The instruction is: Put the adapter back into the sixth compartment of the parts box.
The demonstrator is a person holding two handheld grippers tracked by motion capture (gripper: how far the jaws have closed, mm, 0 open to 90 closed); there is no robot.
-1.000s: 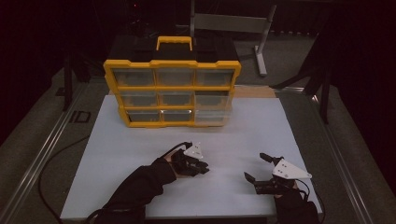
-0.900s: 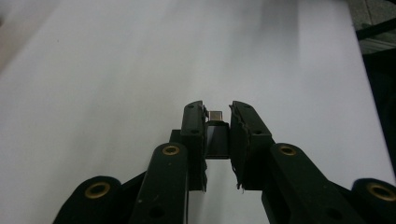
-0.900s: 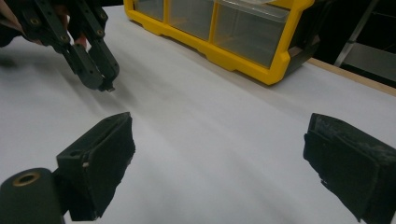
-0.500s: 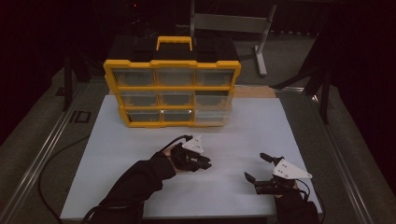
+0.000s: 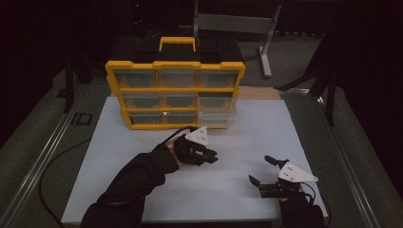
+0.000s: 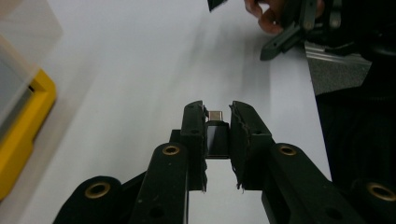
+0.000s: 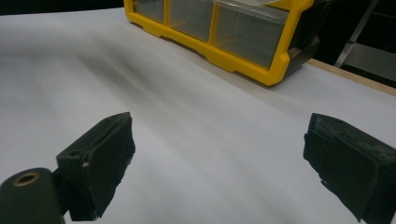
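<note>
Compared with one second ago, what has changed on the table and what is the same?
The left gripper has moved away from the person, toward the yellow organizer, and appears lifted off the white table. Its jaws are shut on a small black adapter with a metal plug tip. The right gripper kept its place near the table's right corner, jaws open and empty. The organizer did not move.

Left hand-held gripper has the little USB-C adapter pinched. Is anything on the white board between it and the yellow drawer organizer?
Nothing visible. The left hand-held gripper holds the USB-C adapter above bare white board; the stretch to the yellow drawer organizer has nothing lying on it. The right hand-held gripper sits off to the side.
</note>
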